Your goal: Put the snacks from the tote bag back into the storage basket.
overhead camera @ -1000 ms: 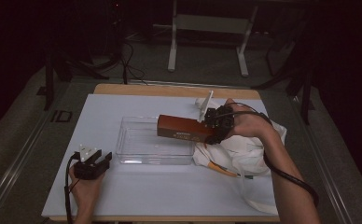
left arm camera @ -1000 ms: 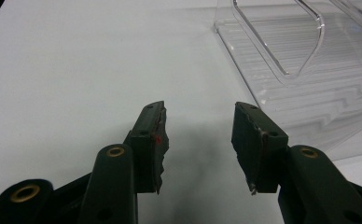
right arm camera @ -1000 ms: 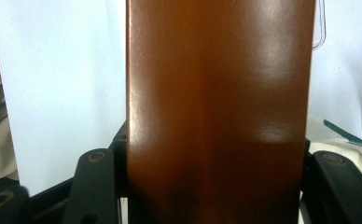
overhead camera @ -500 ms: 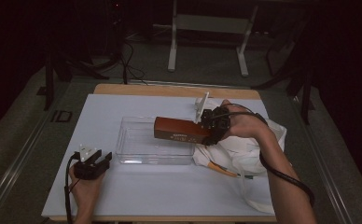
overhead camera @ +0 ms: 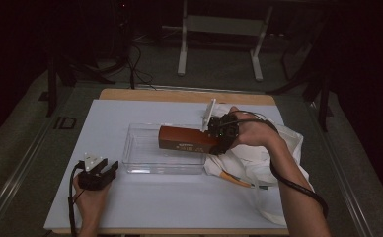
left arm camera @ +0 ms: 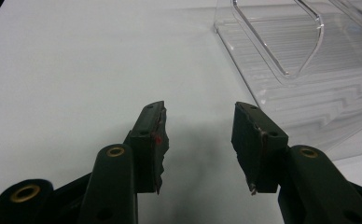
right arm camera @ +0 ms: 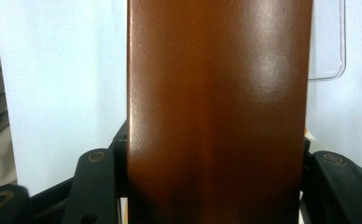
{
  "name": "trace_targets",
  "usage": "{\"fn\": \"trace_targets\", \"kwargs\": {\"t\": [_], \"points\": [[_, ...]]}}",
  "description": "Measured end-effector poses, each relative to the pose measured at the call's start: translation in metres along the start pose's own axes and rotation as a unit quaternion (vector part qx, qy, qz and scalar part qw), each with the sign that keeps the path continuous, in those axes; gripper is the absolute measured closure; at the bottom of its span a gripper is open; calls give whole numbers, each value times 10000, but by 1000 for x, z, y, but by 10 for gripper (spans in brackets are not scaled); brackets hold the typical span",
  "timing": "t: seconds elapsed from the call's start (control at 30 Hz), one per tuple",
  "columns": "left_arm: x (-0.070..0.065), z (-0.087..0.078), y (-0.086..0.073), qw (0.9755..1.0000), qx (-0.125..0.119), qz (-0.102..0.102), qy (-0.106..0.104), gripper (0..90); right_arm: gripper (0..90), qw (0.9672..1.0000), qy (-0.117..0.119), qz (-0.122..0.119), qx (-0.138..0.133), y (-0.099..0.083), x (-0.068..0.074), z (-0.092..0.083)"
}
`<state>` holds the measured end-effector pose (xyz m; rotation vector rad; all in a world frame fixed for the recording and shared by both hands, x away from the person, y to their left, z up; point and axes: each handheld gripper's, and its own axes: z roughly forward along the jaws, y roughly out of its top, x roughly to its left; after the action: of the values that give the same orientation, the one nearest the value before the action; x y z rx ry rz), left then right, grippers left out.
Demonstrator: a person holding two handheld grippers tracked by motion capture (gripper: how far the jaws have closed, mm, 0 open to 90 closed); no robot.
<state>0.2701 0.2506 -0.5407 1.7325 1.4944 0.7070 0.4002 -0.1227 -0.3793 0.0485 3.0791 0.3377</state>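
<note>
Brown box (overhead camera: 184, 139), one only, is clamped at its right end between the jaws of the right gripper (overhead camera: 219, 134), which holds it level over the right part of a single clear plastic tray (overhead camera: 145, 160). In the right gripper view the same brown box (right arm camera: 216, 112) rises lengthwise from between the two black jaws, its sides pressed by both, with a rounded corner of the clear plastic tray (right arm camera: 328, 56) visible past it.

The right hand (overhead camera: 251, 132) wraps the gripper body, and one black cable (overhead camera: 298, 185) trails along the forearm. Just beside and beneath that hand lies one crumpled white cloth bag (overhead camera: 278, 158), with an orange-tipped item (overhead camera: 234, 178), too small to identify, poking out near the tray's right front corner.

The left gripper (overhead camera: 98, 170) rests well apart at the near left of the white table mat (overhead camera: 179, 202), its jaws parted and holding nothing. In the left gripper view, the left gripper (left arm camera: 200, 140) shows two spread pads (left arm camera: 158, 140) over bare mat, the tray's ribbed wall (left arm camera: 309, 79) just beyond to the right.
</note>
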Motion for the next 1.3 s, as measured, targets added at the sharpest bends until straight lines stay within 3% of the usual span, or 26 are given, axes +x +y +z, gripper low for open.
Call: {"fn": "trace_targets", "kwargs": {"t": [1.3], "points": [[0,0,0,10000,2,-1,-11,551,431,9996,194,-191,47,22,1,17]]}}
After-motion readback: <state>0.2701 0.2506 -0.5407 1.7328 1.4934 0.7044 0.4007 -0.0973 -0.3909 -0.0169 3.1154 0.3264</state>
